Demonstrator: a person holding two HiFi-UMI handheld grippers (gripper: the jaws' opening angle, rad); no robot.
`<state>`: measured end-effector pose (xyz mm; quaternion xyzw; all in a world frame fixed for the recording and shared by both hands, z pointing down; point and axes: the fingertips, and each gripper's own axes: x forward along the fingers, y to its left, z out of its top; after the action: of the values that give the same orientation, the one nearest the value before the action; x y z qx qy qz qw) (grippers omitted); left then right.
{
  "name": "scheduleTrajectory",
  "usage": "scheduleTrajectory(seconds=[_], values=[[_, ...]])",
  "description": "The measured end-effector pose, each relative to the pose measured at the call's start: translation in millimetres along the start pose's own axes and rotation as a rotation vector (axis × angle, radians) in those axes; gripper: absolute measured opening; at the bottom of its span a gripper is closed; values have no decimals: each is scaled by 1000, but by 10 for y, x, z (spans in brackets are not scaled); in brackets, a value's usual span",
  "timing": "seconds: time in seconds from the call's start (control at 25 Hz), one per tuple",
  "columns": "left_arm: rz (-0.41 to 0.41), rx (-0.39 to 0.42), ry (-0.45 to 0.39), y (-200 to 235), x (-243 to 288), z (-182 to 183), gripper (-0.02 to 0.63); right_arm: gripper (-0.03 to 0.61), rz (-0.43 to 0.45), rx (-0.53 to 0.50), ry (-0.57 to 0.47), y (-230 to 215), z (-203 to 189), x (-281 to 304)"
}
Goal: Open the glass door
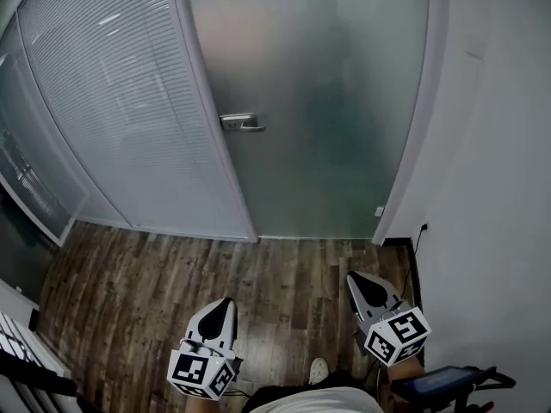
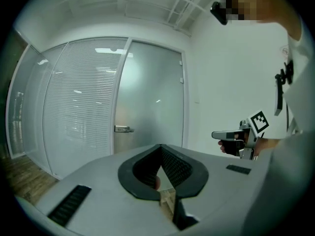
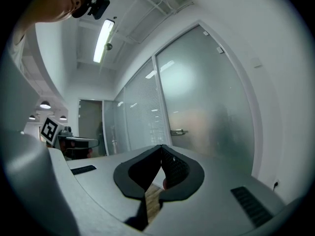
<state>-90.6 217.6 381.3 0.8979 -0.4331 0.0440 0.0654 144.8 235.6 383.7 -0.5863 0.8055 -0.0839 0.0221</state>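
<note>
Dark wood-plank floor [image 1: 284, 282] — a pale shoe tip [image 1: 318, 370] on it.

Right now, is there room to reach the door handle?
Yes: bare wood floor lies between the left gripper, the right gripper and the glass door; nothing by the handle. Tight only by the wall at right.

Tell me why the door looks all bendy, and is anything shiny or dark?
Head view: the frosted grey glass door bows at its edges, a wide-lens effect. Left gripper view: frames curve, corners go black, pale light streaks glare on the slatted glass panel. Right gripper view: the long white ceiling lamp glows brightest.
</note>
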Motion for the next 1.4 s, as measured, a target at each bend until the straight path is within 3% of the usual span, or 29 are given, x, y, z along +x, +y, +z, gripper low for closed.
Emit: scheduleTrajectory(seconds=[0.4, 0.76, 1.08, 1.4], values=[[5, 29, 14, 77, 697, 77, -1, 2, 18, 29, 7, -506, -70, 479], [-43, 7, -9, 454, 1368, 57, -2, 2, -7, -12, 21, -742, -83, 1034], [-59, -7, -36, 1231, 2089, 281, -1, 2, -15, -43, 25, -837, 119, 2032], [-51, -32, -54, 2142, 2523, 598, 0, 2, 20, -84, 72, -554, 363, 3076]])
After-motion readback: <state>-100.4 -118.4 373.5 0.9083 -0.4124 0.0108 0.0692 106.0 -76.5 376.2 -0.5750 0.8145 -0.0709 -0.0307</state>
